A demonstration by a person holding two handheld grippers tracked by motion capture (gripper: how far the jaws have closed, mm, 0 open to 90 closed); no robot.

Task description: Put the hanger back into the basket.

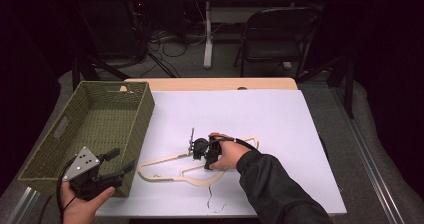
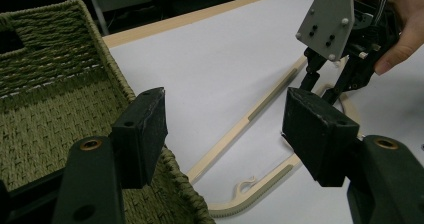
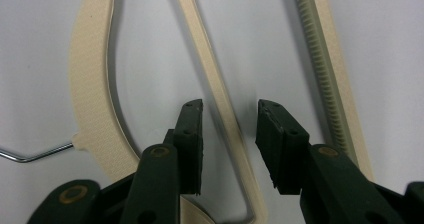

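Right gripper view puts our right gripper half-open astride the hanger's thin bar on the bench, not yet pinching; next we close. Left gripper waits open, empty.

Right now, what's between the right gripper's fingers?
In the right gripper view, a thin inner bar of the cream hanger runs between the right gripper's fingers, over white table cover. The pads aren't touching it.

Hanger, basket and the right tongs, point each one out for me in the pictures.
hanger (image 1: 165, 159): high view, on its long cream arm left of the hand.
basket (image 1: 145, 115): high view, on its woven right wall.
right tongs (image 3: 229, 129): right gripper view, midway between the two black tips, astride the hanger's thin bar.
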